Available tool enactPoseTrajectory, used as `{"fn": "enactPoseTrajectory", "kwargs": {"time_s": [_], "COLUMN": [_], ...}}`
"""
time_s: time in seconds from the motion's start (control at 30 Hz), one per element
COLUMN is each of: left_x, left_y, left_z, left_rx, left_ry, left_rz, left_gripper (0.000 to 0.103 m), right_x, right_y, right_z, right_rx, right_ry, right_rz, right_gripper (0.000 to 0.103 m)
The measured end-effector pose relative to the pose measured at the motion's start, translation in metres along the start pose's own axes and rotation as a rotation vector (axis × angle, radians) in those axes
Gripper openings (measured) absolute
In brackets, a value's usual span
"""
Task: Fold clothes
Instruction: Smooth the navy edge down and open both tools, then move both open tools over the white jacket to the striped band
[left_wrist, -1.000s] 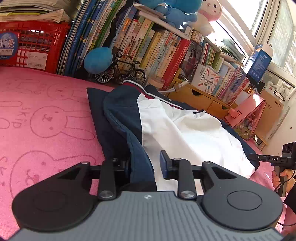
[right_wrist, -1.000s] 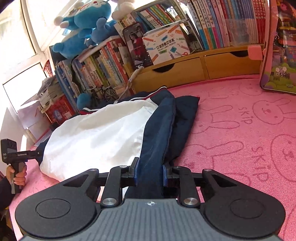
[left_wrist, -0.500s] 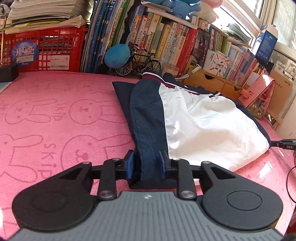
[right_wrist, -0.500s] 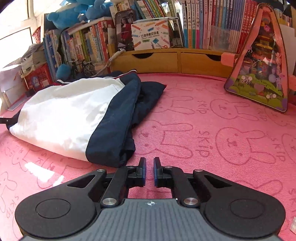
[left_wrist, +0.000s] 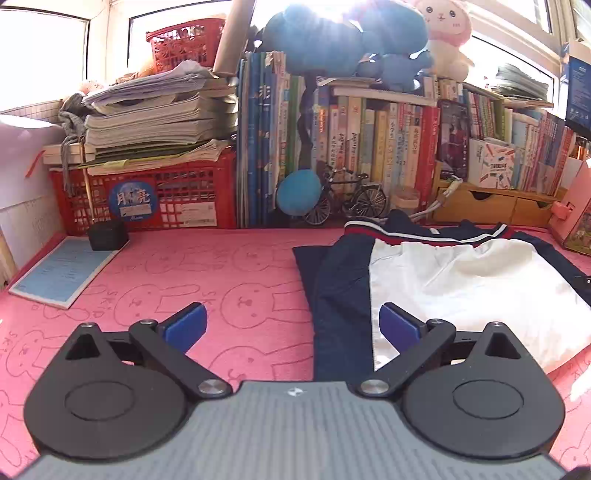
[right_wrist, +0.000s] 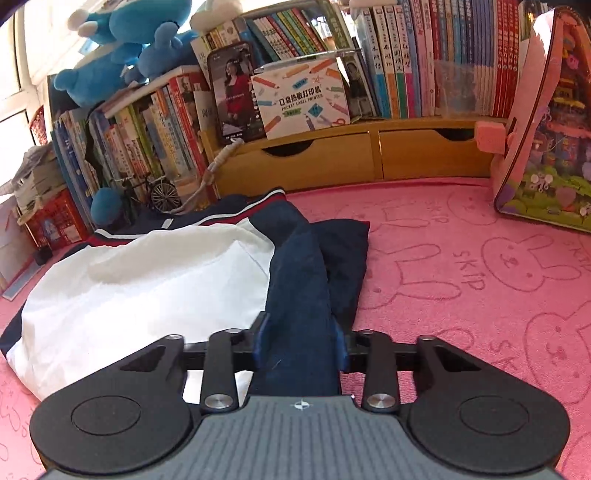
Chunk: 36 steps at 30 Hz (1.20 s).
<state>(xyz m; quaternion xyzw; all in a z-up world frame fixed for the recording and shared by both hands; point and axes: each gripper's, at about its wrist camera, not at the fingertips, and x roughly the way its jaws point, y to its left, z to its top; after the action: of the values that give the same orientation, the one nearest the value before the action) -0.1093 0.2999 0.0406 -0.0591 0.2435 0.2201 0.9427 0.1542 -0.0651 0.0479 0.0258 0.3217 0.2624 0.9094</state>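
Observation:
A navy and white jacket (left_wrist: 461, 288) lies folded on the pink bunny mat (left_wrist: 221, 266), with a navy band (left_wrist: 340, 295) along its left side. My left gripper (left_wrist: 291, 323) stands wide open at the near end of that band, its blue pads apart and nothing held between them. In the right wrist view the same jacket (right_wrist: 147, 280) lies to the left, its navy fold (right_wrist: 299, 277) running toward me. My right gripper (right_wrist: 301, 334) is shut on the near end of this navy fold, and the cloth fills the gap between the pads.
Along the back stand a red basket (left_wrist: 166, 199) under stacked papers, rows of books, a toy bicycle (left_wrist: 351, 199) and wooden drawers (right_wrist: 369, 155). A blue notepad (left_wrist: 59, 273) and black cube (left_wrist: 107, 234) lie far left. A pink toy case (right_wrist: 546, 129) stands right.
My left gripper let go of the navy band and opened wide. My right gripper, shut on nothing beside the jacket half a second ago, now clamps the navy fold.

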Motion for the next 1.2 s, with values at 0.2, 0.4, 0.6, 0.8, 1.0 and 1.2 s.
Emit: {"fn": "enactPoseTrajectory", "kwargs": {"time_s": [0.2,0.4,0.6,0.8,1.0,1.2], "left_x": [0.026,0.054,0.084,0.142,0.204,0.243], "left_y": [-0.066,-0.124,-0.147,-0.174,-0.183,-0.188], "left_z": [0.009,0.015,0.016,0.013,0.034,0.052], "left_rx": [0.134,0.245,0.265,0.300,0.234,0.235], "left_ry": [-0.030,-0.041,0.005,0.134,0.195,0.195], "left_rz": [-0.092,-0.166,-0.167,-0.110,0.038,0.094], "left_gripper": [0.102,0.102,0.102,0.102,0.102,0.103], "right_x": [-0.023,-0.063,-0.016,0.017,0.014,0.013], "right_y": [0.009,0.084,0.158,0.168,0.166,0.166], "right_z": [-0.010,-0.024,-0.037,-0.055,-0.060,-0.060], "right_rx": [-0.089,-0.297,-0.400,-0.309,-0.301,-0.296], "right_ry": [0.019,-0.218,-0.108,0.053,0.060,0.063], "right_rz": [-0.139,-0.114,0.006,0.023,0.031,0.034], "right_gripper": [0.035,0.066,0.065,0.065,0.065,0.065]}}
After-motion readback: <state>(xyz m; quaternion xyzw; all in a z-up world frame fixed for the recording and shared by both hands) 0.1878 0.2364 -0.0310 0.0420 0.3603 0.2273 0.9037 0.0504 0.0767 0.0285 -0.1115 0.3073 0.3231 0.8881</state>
